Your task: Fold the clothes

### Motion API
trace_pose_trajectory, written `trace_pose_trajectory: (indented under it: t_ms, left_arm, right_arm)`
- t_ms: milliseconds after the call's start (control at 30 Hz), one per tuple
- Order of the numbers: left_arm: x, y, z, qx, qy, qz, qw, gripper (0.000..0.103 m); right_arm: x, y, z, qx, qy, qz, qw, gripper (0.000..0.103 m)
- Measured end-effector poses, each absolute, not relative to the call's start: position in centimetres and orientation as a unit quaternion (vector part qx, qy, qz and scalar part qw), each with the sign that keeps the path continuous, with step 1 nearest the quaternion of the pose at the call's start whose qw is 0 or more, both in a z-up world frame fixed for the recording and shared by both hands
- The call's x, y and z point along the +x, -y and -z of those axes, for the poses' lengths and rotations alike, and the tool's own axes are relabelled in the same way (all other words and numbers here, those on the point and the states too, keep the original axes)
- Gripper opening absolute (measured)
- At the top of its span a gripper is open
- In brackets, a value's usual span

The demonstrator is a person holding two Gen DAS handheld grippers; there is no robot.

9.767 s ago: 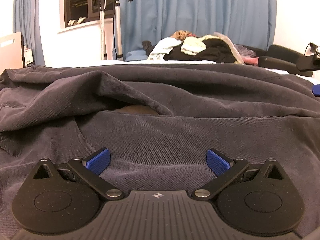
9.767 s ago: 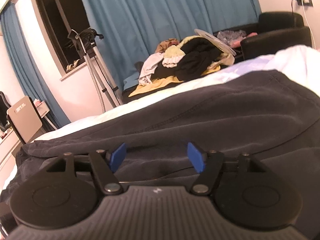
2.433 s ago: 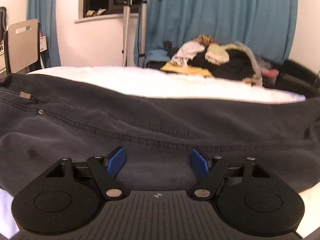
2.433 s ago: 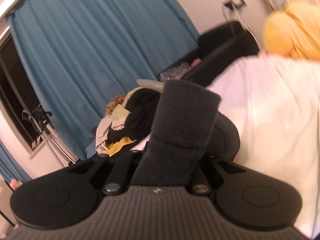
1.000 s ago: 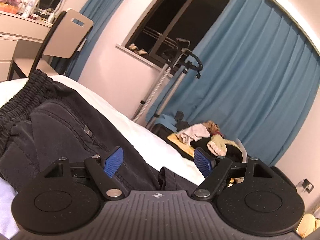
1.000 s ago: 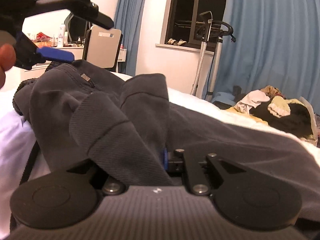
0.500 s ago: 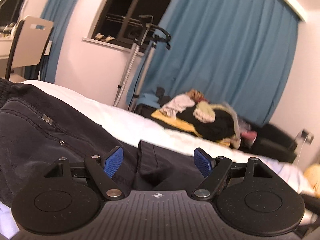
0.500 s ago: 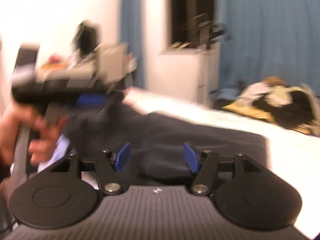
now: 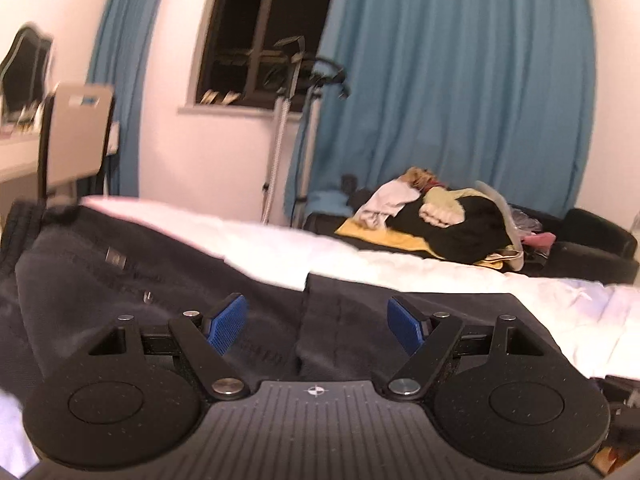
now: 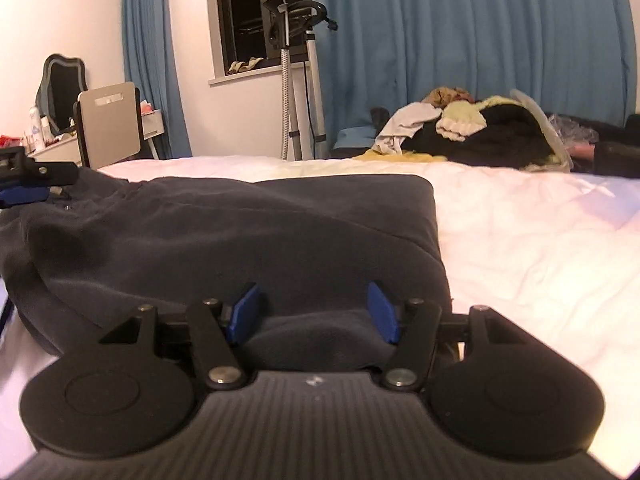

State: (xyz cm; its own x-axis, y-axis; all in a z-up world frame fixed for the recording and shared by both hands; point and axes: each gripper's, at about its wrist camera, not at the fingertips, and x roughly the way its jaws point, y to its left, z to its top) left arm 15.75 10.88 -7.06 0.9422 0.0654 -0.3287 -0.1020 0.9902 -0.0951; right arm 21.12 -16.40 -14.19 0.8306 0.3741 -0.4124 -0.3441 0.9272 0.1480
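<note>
Both hand-held grippers, left (image 9: 316, 322) and right (image 10: 316, 312), have blue pads wide apart, holding nothing, over folded dark grey trousers (image 10: 248, 232) on a white bed (image 10: 540, 232).

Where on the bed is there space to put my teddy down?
Bare white sheet lies right of the folded dark trousers, up to the bed's far edge, with a thinner strip behind them. The left side is crowded: trousers and the left gripper. The clothes pile beyond is full.
</note>
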Motion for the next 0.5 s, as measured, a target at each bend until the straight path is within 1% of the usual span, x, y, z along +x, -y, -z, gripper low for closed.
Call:
trace_pose_trajectory:
  t_ms: [67, 133, 167, 233, 300, 333, 400, 500]
  left_arm:
    - [16.5, -10.6, 7.8, -0.043, -0.189, -0.048, 0.980, 0.081]
    - [17.6, -10.5, 9.2, -0.035, -0.235, -0.061, 0.970, 0.081]
    - [18.1, -10.6, 9.9, -0.032, -0.257, -0.065, 0.964, 0.081]
    - [18.6, -10.7, 10.6, -0.030, -0.274, -0.067, 0.959, 0.082]
    - [18.5, -10.9, 10.4, -0.037, -0.271, -0.065, 0.960, 0.082]
    - [18.4, -11.0, 10.3, -0.041, -0.268, -0.064, 0.960, 0.082]
    - [18.3, -11.0, 10.3, -0.044, -0.267, -0.064, 0.960, 0.082]
    - [18.2, -11.0, 10.4, -0.045, -0.267, -0.065, 0.961, 0.082]
  right_arm:
    - [20.9, 16.4, 14.3, 0.036, -0.221, -0.189, 0.956, 0.062]
    - [20.8, 16.5, 14.1, 0.042, -0.219, -0.188, 0.956, 0.062]
    - [21.1, 16.8, 13.8, 0.054, -0.217, -0.189, 0.956, 0.062]
    - [20.9, 17.7, 12.7, 0.093, -0.200, -0.188, 0.957, 0.062]
    - [20.4, 18.7, 12.0, 0.113, -0.174, -0.161, 0.965, 0.071]
    - [20.2, 19.2, 11.9, 0.113, -0.165, -0.134, 0.971, 0.080]
    - [20.6, 20.8, 12.6, 0.151, -0.177, -0.107, 0.967, 0.081]
    - [22.0, 22.9, 14.6, 0.260, -0.228, -0.118, 0.931, 0.080]
